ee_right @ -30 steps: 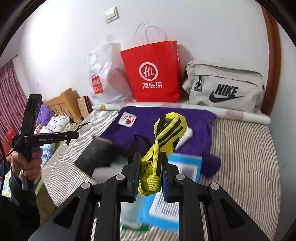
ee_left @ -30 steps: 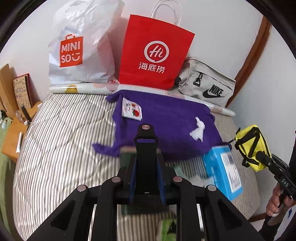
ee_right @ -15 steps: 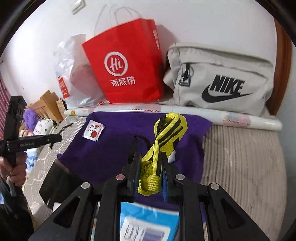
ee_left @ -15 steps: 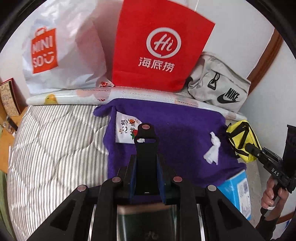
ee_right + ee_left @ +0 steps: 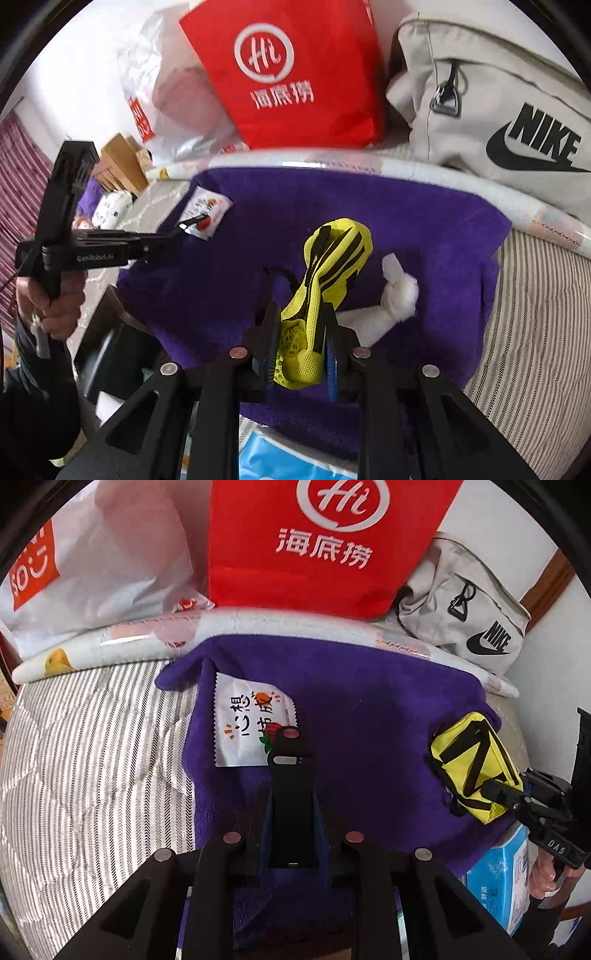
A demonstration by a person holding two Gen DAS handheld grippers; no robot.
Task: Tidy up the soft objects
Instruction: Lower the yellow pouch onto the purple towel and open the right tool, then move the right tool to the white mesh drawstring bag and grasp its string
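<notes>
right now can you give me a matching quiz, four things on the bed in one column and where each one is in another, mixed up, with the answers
Things:
1. yellow pouch
2. black strap
3. snack packet
4. grey Nike bag

Places:
A. flat on the purple towel, near its left edge in the left wrist view
B. between the fingers of the right gripper, whose jaws are opening
C. against the wall, right of the red paper bag
D. in the left gripper

Pairs: 1-B, 2-D, 3-A, 4-C
</notes>
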